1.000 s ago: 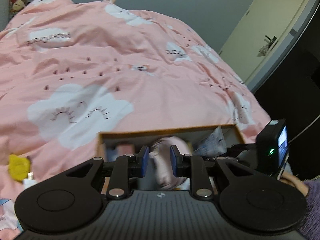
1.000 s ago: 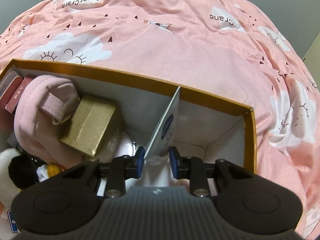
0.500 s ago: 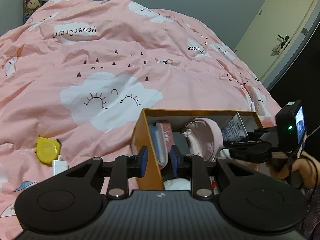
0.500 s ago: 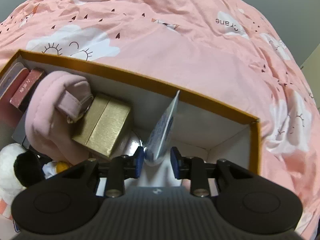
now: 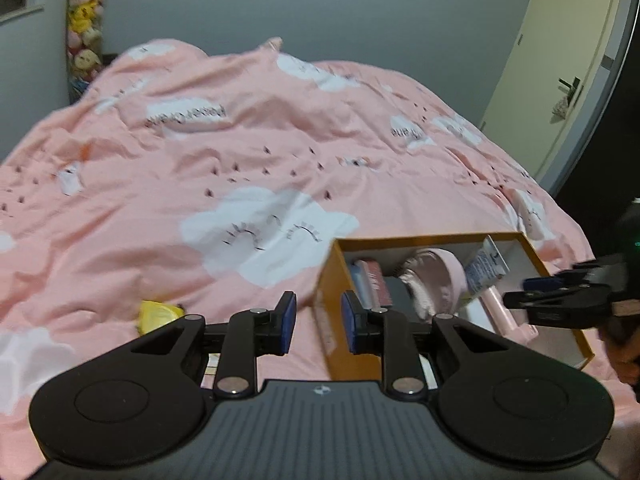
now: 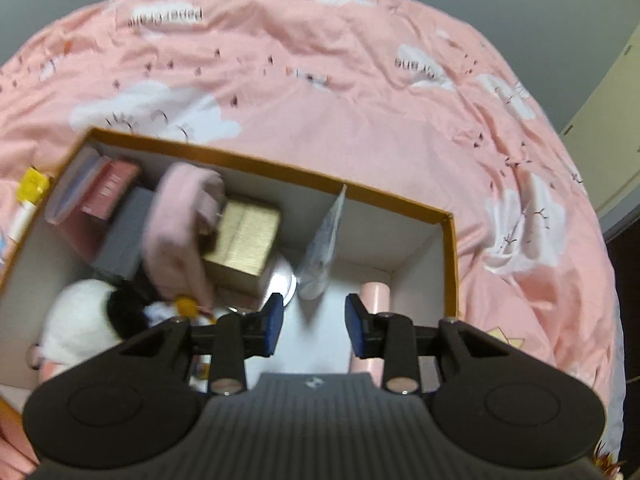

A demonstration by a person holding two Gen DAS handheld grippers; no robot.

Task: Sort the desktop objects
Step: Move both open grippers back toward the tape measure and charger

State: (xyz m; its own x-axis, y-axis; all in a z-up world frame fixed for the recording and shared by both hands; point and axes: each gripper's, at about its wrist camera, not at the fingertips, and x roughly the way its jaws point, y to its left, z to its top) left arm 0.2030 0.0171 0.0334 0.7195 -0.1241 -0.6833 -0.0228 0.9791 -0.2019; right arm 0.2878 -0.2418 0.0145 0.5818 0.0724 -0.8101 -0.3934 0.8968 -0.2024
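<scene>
The orange box (image 6: pixel 450 240) lies on the pink bed cover (image 6: pixel 360 100), and most of the things are inside it. A white tube (image 6: pixel 322 248) with blue print leans upright against the far wall, near the middle of the box. It stands just beyond my right gripper (image 6: pixel 314 324), slightly left of the gap between the fingers, and the pads do not touch it. My right jaws have just been opening and now stand apart with nothing between them. Under the right finger (image 6: pixel 356 330) lies a pale pink cylinder (image 6: pixel 376 294) on the box floor.

To the left of the tube a gold box (image 6: pixel 244 240) rests partly on a round white thing, and a pink cloth item (image 6: pixel 176 224) hangs over its left side; the picture is blurred there, so I think it is a cap, but I cannot be sure. Farther left stand a grey box (image 6: pixel 124 236) and a dark red case (image 6: pixel 110 192) against the left wall. A white and black plush toy (image 6: pixel 88 316) fills the near left corner.

My left gripper (image 5: pixel 318 324) is outside the box, above the cover at its left wall. Its jaws are also apart and hold nothing; the orange corner shows between them, lower down. A yellow object (image 5: pixel 158 314) lies on the cover left of my left fingers. A cream door (image 5: pixel 560 60) is at the far right.
</scene>
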